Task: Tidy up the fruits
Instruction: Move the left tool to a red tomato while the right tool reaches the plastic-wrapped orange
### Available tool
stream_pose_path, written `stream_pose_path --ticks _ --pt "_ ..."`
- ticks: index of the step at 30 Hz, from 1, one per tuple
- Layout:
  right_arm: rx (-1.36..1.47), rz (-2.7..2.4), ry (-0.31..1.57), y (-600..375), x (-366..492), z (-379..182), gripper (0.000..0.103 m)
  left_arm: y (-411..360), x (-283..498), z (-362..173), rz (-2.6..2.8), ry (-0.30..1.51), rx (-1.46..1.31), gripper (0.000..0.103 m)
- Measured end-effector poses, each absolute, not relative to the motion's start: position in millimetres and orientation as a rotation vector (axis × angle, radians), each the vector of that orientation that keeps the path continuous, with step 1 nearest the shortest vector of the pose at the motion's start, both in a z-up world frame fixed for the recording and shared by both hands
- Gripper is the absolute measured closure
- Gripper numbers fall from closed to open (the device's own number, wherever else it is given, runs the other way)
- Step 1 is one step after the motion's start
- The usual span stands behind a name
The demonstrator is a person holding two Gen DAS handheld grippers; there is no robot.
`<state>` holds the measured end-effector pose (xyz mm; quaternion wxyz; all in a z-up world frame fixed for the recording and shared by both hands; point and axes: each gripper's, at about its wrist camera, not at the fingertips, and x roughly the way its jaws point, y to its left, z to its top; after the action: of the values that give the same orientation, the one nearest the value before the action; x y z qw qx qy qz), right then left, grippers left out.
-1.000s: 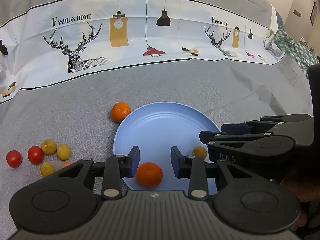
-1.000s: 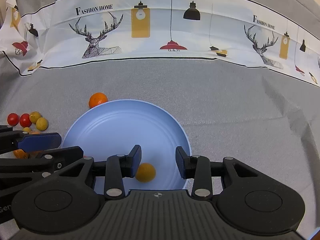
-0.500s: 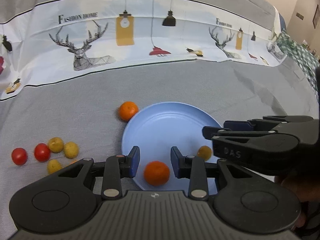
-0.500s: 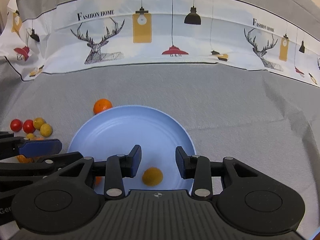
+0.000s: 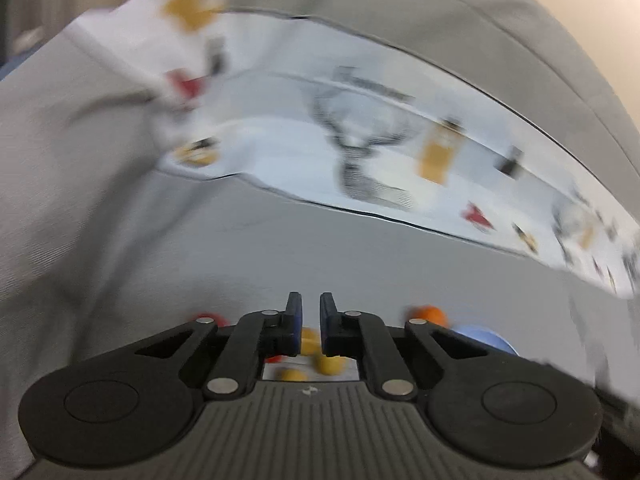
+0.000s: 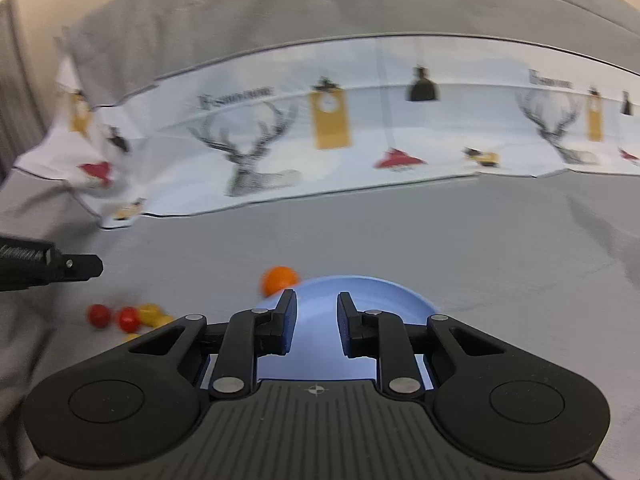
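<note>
We hold the left gripper (image 5: 310,322) over the loose cluster of small yellow fruits (image 5: 329,364) and cherry tomatoes (image 6: 114,317) on the grey cloth (image 6: 400,232), left of the blue plate (image 6: 360,292). Its jaws are narrow, empty, and the fruits lie just below and behind the tips. Left is nearer. The right gripper (image 6: 313,326) hovers over the plate, jaws partly apart, empty. A mandarin (image 6: 279,278) touches the plate's far-left rim.

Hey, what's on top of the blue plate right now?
The visible far part of the blue plate is bare. Its near part is covered by the right tongs, so anything lying there cannot be seen. The orange sits on the cloth beside the far rim.
</note>
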<state>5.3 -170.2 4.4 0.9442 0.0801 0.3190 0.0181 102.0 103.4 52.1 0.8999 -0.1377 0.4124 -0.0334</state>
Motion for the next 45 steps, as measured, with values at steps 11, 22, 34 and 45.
stream_pose_path --ticks 11,22,34,45 --pt "0.167 0.290 0.731 -97.7 26.3 -10.7 0.077 124.4 115.5 33.2 -0.065 0.974 -0.333 0.094" --pt "0.163 0.307 0.872 -59.5 60.3 -40.9 0.053 108.6 131.6 2.1 -0.056 1.036 -0.263 0.071" --pt "0.145 0.281 0.982 -58.3 71.9 -59.2 0.052 91.1 144.0 -14.1 -0.042 1.051 -0.199 0.066" --pt "0.109 0.306 0.971 -51.3 70.2 -62.2 0.064 91.8 144.8 -13.7 -0.046 1.057 -0.176 0.072"
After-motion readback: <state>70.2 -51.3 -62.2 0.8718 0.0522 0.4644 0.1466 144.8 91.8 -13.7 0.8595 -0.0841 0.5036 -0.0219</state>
